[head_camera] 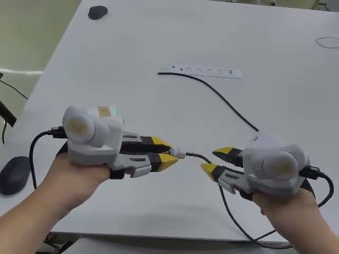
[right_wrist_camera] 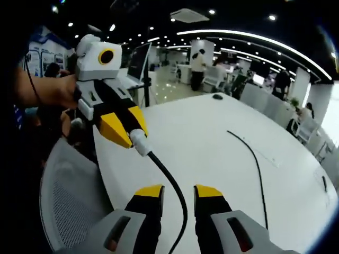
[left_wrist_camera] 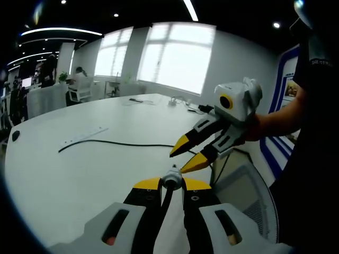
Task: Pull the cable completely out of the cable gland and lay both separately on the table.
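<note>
A person's left hand [head_camera: 74, 177] and right hand [head_camera: 283, 203] each hold a two-jaw gripper over the near edge of a white tabletop [head_camera: 159, 106], tips facing each other. The left gripper [head_camera: 168, 153] has its yellow-tipped jaws clamped on the small pale cable gland [head_camera: 178, 154], which sticks out from between the tips. The black cable [head_camera: 198, 156] is in the gland and runs from it toward the right gripper [head_camera: 213, 161]. There it passes between spread jaws that are not pinching it, then drops toward the person. A dark computer mouse [head_camera: 13, 175] sits at the left edge. Farther back, a black lead [head_camera: 222, 100] curves across the tabletop to a white power strip [head_camera: 206, 71]. Another dark mouse [head_camera: 98, 11] lies at the far corner.
</note>
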A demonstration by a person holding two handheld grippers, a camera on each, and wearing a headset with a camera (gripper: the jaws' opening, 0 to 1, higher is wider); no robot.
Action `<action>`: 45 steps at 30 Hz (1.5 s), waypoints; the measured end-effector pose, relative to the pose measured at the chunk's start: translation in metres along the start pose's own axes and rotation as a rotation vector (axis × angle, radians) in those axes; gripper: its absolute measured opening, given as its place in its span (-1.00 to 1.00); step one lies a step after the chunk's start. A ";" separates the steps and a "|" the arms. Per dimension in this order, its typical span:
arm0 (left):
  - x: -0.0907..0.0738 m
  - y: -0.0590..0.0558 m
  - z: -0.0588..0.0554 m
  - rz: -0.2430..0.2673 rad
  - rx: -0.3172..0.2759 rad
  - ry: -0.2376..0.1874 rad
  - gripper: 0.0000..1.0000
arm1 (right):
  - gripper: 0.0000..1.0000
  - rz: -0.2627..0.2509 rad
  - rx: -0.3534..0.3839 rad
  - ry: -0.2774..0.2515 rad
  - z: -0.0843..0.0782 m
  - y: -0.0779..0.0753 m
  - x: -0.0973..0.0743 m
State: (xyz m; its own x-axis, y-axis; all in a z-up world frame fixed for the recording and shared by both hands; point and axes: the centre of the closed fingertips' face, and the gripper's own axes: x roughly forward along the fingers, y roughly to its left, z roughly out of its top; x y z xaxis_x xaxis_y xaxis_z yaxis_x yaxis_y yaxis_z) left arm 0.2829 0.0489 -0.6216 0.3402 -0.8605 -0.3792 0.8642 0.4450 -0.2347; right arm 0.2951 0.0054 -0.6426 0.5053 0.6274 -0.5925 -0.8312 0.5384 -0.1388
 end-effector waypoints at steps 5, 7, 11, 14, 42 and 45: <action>-0.001 -0.002 0.000 0.002 -0.001 -0.002 -0.71 | -0.75 0.041 -0.166 0.003 0.015 0.018 0.008; -0.002 -0.003 0.000 0.000 -0.002 -0.003 -0.71 | -0.76 0.048 -0.185 0.002 0.017 0.023 0.011; -0.001 -0.005 -0.001 0.000 0.000 -0.001 -0.71 | -0.85 0.056 -0.223 -0.005 0.021 0.027 0.012; -0.002 -0.006 0.000 0.000 -0.005 -0.006 -0.71 | -0.93 0.057 -0.231 -0.006 0.021 0.029 0.012; -0.003 -0.011 0.002 0.009 0.004 -0.023 -0.71 | -0.98 0.015 0.091 -0.010 -0.004 0.013 0.009; -0.004 -0.010 0.003 0.009 0.010 -0.028 -0.71 | -0.98 0.004 0.116 -0.008 -0.006 0.011 0.009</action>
State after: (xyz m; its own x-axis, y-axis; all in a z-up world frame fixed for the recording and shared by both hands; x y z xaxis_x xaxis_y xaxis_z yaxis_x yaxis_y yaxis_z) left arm 0.2742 0.0470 -0.6155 0.3582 -0.8629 -0.3565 0.8647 0.4507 -0.2218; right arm 0.2893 0.0136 -0.6542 0.5042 0.6339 -0.5865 -0.8011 0.5969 -0.0437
